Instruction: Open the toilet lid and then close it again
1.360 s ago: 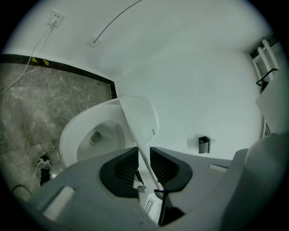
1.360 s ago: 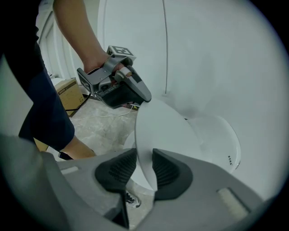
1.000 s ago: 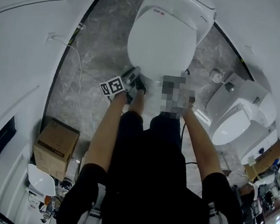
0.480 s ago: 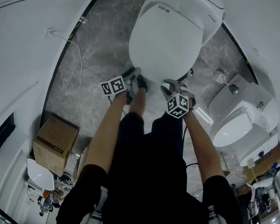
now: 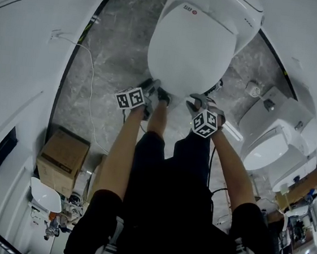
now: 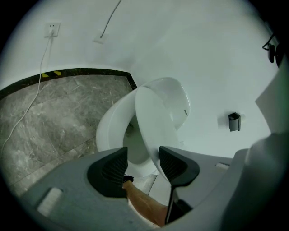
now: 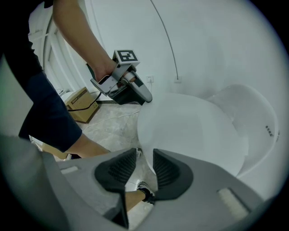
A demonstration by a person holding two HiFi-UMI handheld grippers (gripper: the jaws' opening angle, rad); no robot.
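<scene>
Your left gripper (image 5: 154,87) sits at the front rim of the toilet lid (image 5: 193,48), on the head view's left, and its jaws have just been opening. In the left gripper view they stand wide apart (image 6: 143,155). The lid (image 6: 156,122) is tilted up off the toilet seat (image 6: 107,131), and its front edge runs down into the gap just beside the right-hand pad (image 6: 174,163). The other pad is clear of it, so nothing is grasped there.

Your right gripper (image 5: 195,102) is at the same front rim, on the other side of the lid. In the right gripper view its jaws (image 7: 144,155) are a little apart. The lid's rim (image 7: 189,131) reaches the mouth of the gap, close against one pad (image 7: 163,169). Floor shows between the rim and the other pad, so the rim is not clamped.

That view also shows your left gripper (image 7: 145,98) at the lid's far edge. The toilet stands on a grey marble floor (image 5: 109,61).
</scene>
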